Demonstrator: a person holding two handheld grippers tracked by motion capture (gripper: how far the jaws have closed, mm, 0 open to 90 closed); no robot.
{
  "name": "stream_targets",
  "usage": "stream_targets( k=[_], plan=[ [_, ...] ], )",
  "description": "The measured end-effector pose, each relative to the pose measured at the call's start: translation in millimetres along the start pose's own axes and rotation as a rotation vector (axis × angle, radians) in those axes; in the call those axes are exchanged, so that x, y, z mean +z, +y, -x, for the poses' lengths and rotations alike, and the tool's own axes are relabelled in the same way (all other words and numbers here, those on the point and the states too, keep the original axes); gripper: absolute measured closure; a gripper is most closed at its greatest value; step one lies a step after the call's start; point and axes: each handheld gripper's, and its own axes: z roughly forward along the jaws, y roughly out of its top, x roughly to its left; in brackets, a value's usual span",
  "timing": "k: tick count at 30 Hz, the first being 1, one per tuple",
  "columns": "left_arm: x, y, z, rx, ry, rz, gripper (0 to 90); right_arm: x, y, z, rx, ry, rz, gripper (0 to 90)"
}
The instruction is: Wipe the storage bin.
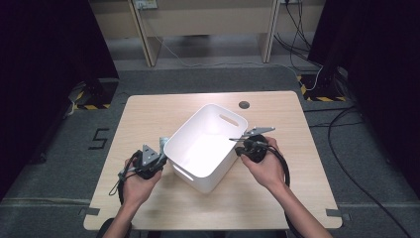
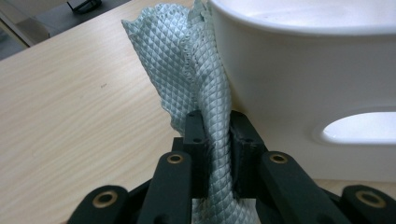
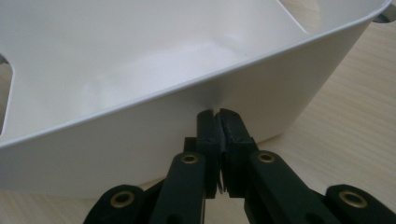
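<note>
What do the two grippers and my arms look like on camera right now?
Both grippers are black. The left gripper and right gripper each carry a grey three-cornered plate on top and trail a black cable. In the gripper views the jaws are flat black bars on black links with brass-coloured pivot rings. The forearms show bare, with no sleeves in sight.

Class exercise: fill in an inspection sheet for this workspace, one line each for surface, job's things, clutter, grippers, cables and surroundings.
Surface: light wooden table, round hole near the far edge.
Job's things: white bin with handle slots, set at an angle; grey-green quilted cloth beside its wall.
Clutter: nothing seen.
Grippers: left gripper shut on the cloth; right gripper shut, nothing between its fingers, tips at the bin's outer wall.
Cables: black cable trailing from each gripper; more on the floor.
Surroundings: grey floor, hazard tape, a "5" marking, wooden furniture behind.
</note>
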Motion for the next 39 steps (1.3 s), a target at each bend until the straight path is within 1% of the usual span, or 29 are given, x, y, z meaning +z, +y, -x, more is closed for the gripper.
stream_targets(
  k=[1, 2, 4, 6, 7, 8, 9, 10, 11, 12, 13, 14, 17, 19, 20, 21, 24, 26, 28, 30, 31, 32, 34, 35, 38, 39],
  plan=[
    [2.5, 1.9, -0.7, -0.015, -0.012, 0.009, 78.8, 1.2, 2.0, 1.9, -0.005, -0.011, 0.002, 87.6],
    [4.3, 3.7, -3.3, -0.031, -0.014, 0.018, 78.8, 2.3, 3.7, 4.3, -0.006, -0.017, 0.006, 86.7],
    [8.5, 7.3, -9.7, -0.04, 0.006, 0.014, 78.8, 4.0, 4.5, 9.2, 0.025, -0.007, 0.015, 85.5],
    [14.7, 9.1, -17.5, -0.047, 0.01, -0.003, 78.9, 4.6, 3.2, 10.7, 0.021, -0.015, 0.014, 85.5],
    [18.1, 9.9, -20.0, -0.042, 0.006, -0.013, 78.8, 5.0, 2.0, 10.7, 0.022, -0.014, 0.014, 85.4],
    [21.0, 10.6, -20.9, -0.032, -0.007, -0.018, 78.8, 5.1, 0.9, 10.0, 0.027, -0.012, 0.012, 85.4],
    [22.7, 11.4, -20.6, -0.015, -0.017, -0.017, 78.8, 5.4, 0.1, 9.9, 0.02, -0.015, 0.013, 85.4],
    [23.0, 12.7, -19.0, 0.003, -0.023, -0.02, 78.8, 5.5, -0.2, 9.5, 0.019, -0.014, 0.015, 85.4],
    [22.3, 13.6, -17.6, 0.013, -0.027, -0.021, 78.8, 5.7, -0.1, 8.3, 0.022, -0.013, 0.016, 85.4],
    [20.5, 14.9, -14.8, 0.019, -0.035, -0.012, 78.9, 5.7, 0.3, 7.8, 0.02, -0.012, 0.018, 85.3],
    [18.5, 15.5, -13.1, 0.024, -0.031, -0.013, 78.9, 6.0, 1.4, 6.9, 0.015, -0.014, 0.023, 85.7],
    [16.4, 16.1, -10.9, 0.049, -0.019, -0.018, 79.0, 6.0, 2.3, 6.0, 0.02, -0.016, 0.019, 86.3],
    [11.6, 13.8, -9.5, 0.048, -0.026, -0.018, 79.1, 7.3, 5.0, 5.1, 0.022, -0.019, 0.021, 86.7],
    [8.0, 12.6, -8.1, 0.065, -0.027, -0.028, 79.1, 7.9, 8.9, 2.9, 0.02, -0.017, 0.027, 86.8],
    [7.4, 13.2, -6.3, 0.064, -0.029, -0.029, 79.1, 8.3, 11.1, 1.7, 0.014, -0.021, 0.03, 87.1],
    [7.8, 14.6, -5.1, 0.069, -0.029, -0.033, 79.2, 9.0, 14.8, 0.0, 0.009, -0.032, 0.034, 87.6],
    [15.1, 23.6, -0.5, 0.062, -0.029, -0.032, 79.2, 13.3, 29.7, -1.0, -0.001, -0.065, 0.045, 87.7],
    [23.8, 32.1, 2.5, 0.065, -0.036, -0.033, 79.2, 16.7, 36.8, 2.6, 0.012, -0.076, 0.049, 87.4],
    [31.7, 40.1, 5.9, 0.08, -0.037, -0.044, 79.2, 18.5, 41.7, 7.6, 0.033, -0.096, 0.04, 87.1],
    [38.0, 45.8, 9.9, 0.092, -0.034, -0.047, 79.1, 18.1, 42.1, 11.6, 0.044, -0.118, 0.038, 86.4],
    [40.3, 48.2, 11.6, 0.098, -0.04, -0.049, 79.0, 17.4, 41.5, 14.5, 0.047, -0.125, 0.041, 85.1],
    [41.3, 48.8, 12.8, 0.096, -0.044, -0.045, 78.9, 15.9, 40.0, 18.6, 0.064, -0.125, 0.044, 83.1],
    [40.4, 48.4, 15.3, 0.101, -0.055, -0.039, 78.7, 12.5, 37.0, 27.2, 0.091, -0.116, 0.057, 78.9],
    [38.9, 47.8, 15.9, 0.11, -0.053, -0.04, 78.7, 8.6, 34.6, 31.7, 0.119, -0.104, 0.08, 76.5],
    [27.6, 42.9, 18.1, 0.121, -0.044, -0.022, 78.7, -5.6, 31.9, 35.4, 0.142, -0.105, 0.131, 73.2],
    [24.0, 41.9, 18.9, 0.124, -0.039, -0.017, 78.8, -11.7, 31.7, 34.3, 0.151, -0.095, 0.156, 71.8]
  ],
)
